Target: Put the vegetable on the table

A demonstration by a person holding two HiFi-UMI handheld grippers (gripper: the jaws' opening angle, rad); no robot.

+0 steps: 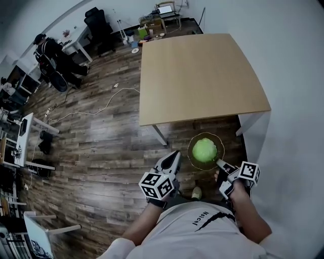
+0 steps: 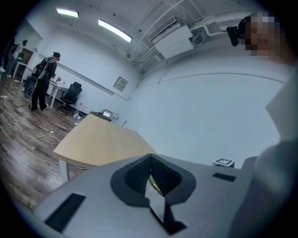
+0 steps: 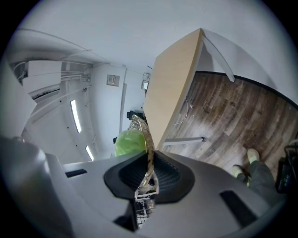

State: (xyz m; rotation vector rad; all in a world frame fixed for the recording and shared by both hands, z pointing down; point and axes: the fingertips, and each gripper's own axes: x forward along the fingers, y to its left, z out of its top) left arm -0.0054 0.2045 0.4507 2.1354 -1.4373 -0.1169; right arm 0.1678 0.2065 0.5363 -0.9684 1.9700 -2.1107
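A round green cabbage (image 1: 204,150) lies in a clear glass bowl (image 1: 193,143) that hangs over the wooden floor, just before the near edge of the light wooden table (image 1: 202,76). My right gripper (image 1: 220,163) is shut on the bowl's near right rim. In the right gripper view the rim (image 3: 148,139) runs edge-on between the pads, with the cabbage (image 3: 127,142) to its left and the table (image 3: 172,83) beyond. My left gripper (image 1: 172,159) is left of the bowl, apart from it, jaws shut on nothing. The left gripper view points at the table (image 2: 98,142).
A white cable (image 1: 101,109) trails over the floor left of the table. A person (image 1: 50,55) stands at the far left by black chairs. A desk with a laptop (image 1: 164,11) is behind the table. A white desk (image 1: 25,141) stands at left. My shoe (image 1: 196,192) is below the bowl.
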